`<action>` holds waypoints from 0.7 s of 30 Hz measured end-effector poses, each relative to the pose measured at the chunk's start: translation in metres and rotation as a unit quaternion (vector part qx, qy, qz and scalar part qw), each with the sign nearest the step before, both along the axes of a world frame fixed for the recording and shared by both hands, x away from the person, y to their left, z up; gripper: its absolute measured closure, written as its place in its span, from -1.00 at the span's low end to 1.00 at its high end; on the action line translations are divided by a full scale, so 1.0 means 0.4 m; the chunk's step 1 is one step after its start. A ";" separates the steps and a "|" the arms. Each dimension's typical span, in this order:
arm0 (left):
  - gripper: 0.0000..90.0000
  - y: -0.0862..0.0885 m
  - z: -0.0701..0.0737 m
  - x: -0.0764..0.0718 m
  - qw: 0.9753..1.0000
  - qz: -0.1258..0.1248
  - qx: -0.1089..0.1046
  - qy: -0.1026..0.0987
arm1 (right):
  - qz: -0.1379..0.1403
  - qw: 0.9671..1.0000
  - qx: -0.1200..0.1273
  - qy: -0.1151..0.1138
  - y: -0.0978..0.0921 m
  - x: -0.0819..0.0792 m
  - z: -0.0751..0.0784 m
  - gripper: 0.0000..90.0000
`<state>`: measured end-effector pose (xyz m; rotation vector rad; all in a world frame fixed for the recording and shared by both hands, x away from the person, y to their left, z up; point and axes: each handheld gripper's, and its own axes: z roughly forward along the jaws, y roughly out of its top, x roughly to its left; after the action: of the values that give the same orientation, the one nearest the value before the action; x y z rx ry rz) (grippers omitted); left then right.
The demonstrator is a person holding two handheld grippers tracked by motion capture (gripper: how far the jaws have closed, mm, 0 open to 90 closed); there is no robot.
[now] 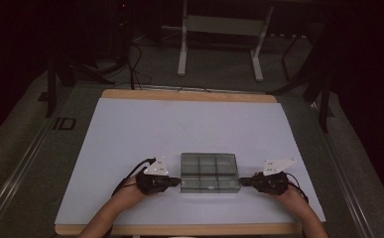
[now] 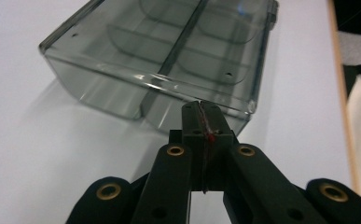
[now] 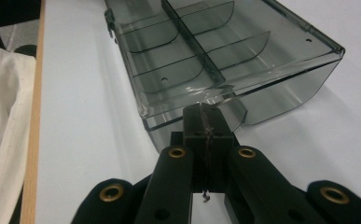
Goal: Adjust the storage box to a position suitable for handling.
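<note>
Centrally, toward the near edge of the white table top (image 1: 130,134), lies a smoky grey, clear plastic organiser box (image 1: 210,172) with a closed lid and inner dividers that split it into six compartments. Left of that box, the left gripper (image 1: 175,182) has its tip against the box's left end wall; in the left gripper view its two black jaws are pressed together with no gap, their tips meeting the rim of the box (image 2: 169,51) at the end of the middle divider. Right of the box, the right gripper (image 1: 243,182) touches the opposite end wall the same way, jaws fully closed on each other at the box (image 3: 225,56) edge. A white cloth (image 3: 1,140) hangs beyond the table's wooden edge, well apart from the box.
</note>
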<state>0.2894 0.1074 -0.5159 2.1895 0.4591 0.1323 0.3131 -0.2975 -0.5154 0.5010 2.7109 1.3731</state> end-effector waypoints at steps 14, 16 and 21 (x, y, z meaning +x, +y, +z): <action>0.34 0.001 0.019 0.022 0.999 0.045 -0.006 -0.019 | -0.036 0.999 0.003 -0.032 0.006 0.010 0.022 0.51; 0.32 0.003 0.024 0.023 0.998 0.049 -0.008 -0.025 | -0.040 0.998 0.004 -0.040 0.007 0.010 0.026 0.49; 0.31 0.007 0.039 0.029 0.997 0.057 -0.010 -0.042 | -0.043 0.998 0.008 -0.049 0.010 0.013 0.038 0.45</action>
<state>0.3010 0.1101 -0.5004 2.1304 0.5358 0.2791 0.3181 -0.2933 -0.5002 0.5302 2.5715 1.3607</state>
